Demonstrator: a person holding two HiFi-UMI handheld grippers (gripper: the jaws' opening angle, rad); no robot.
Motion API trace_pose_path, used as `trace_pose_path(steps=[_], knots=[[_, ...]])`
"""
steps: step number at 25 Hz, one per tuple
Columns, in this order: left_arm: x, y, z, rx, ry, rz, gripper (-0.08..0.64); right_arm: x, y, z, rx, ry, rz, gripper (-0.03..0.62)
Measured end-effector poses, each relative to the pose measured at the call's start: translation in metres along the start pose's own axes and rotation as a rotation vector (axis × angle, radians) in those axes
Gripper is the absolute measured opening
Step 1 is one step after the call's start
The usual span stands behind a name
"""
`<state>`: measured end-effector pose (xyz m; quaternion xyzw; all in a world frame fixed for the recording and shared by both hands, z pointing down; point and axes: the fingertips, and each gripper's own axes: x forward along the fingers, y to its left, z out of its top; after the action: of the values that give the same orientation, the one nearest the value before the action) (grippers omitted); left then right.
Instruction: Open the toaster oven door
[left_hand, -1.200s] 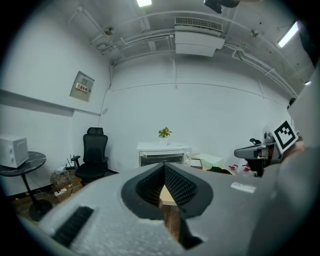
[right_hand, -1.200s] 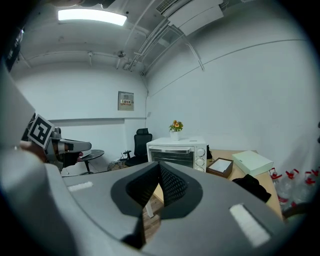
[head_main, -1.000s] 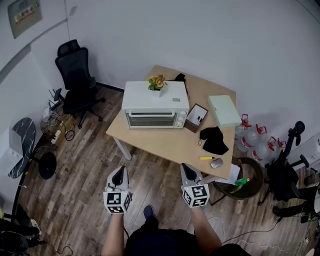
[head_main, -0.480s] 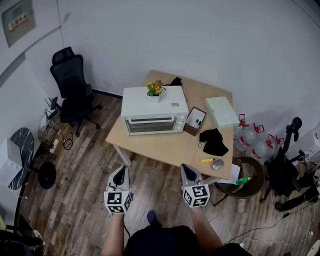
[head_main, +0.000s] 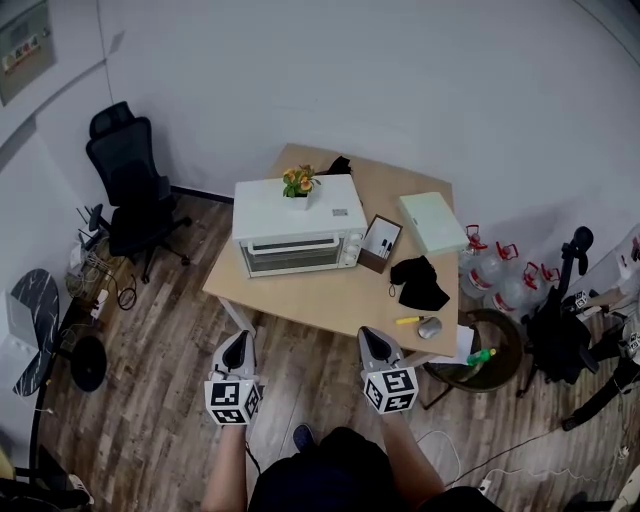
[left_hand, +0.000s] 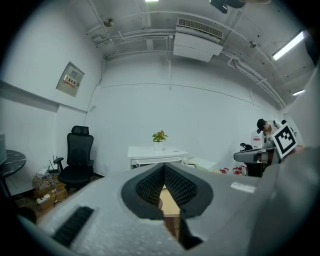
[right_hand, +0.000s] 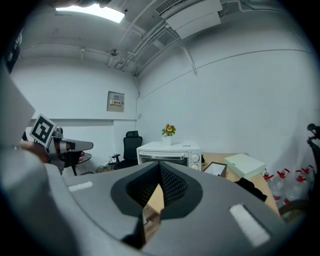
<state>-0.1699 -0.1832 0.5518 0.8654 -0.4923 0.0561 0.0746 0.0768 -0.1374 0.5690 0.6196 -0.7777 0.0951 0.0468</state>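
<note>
The white toaster oven (head_main: 296, 228) stands on the wooden table (head_main: 330, 298), its glass door (head_main: 297, 257) closed and facing me. A small potted plant (head_main: 296, 182) sits on its top. My left gripper (head_main: 236, 350) and right gripper (head_main: 374, 344) hover over the floor, short of the table's near edge and well apart from the oven. Both are shut with nothing in them. In the left gripper view the oven (left_hand: 157, 155) shows far beyond the shut left gripper (left_hand: 164, 168). In the right gripper view the oven (right_hand: 170, 152) shows beyond the shut right gripper (right_hand: 159, 168).
A brown open box (head_main: 373, 243), a pale green box (head_main: 432, 222), a black cloth (head_main: 420, 283), a yellow marker (head_main: 411, 319) and a mouse (head_main: 431, 327) share the table. A black office chair (head_main: 125, 190) stands left. Water bottles (head_main: 500, 275) and a bin (head_main: 490, 360) are right.
The table and oven have slid slightly left and down in the head view as the camera shifted. Both grippers keep their places and stay shut.
</note>
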Motion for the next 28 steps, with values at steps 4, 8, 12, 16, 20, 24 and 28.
trace_pose_path(steps=[4, 8, 12, 16, 20, 24, 28], knots=[[0.007, -0.004, 0.002, -0.002, 0.001, -0.006, -0.005, 0.0, -0.004, 0.005, 0.002, -0.006, 0.002, 0.011], [0.016, -0.007, 0.003, -0.006, 0.001, 0.001, -0.005, 0.005, -0.014, 0.009, 0.0, -0.007, 0.009, 0.011], [0.027, -0.006, 0.006, -0.004, 0.004, 0.03, -0.005, 0.017, -0.026, 0.014, -0.007, 0.003, 0.033, 0.011], [0.038, -0.01, 0.004, -0.018, 0.01, 0.06, -0.005, 0.03, -0.041, 0.018, -0.021, 0.006, 0.077, 0.011], [0.047, -0.009, 0.007, -0.015, 0.005, 0.083, -0.005, 0.047, -0.048, 0.02, -0.035, 0.01, 0.11, 0.011], [0.057, -0.005, 0.012, -0.013, 0.003, 0.104, -0.005, 0.065, -0.057, 0.024, -0.064, 0.016, 0.118, 0.011], [0.064, -0.002, 0.013, -0.02, 0.003, 0.118, -0.005, 0.078, -0.066, 0.026, -0.048, 0.02, 0.134, 0.011]])
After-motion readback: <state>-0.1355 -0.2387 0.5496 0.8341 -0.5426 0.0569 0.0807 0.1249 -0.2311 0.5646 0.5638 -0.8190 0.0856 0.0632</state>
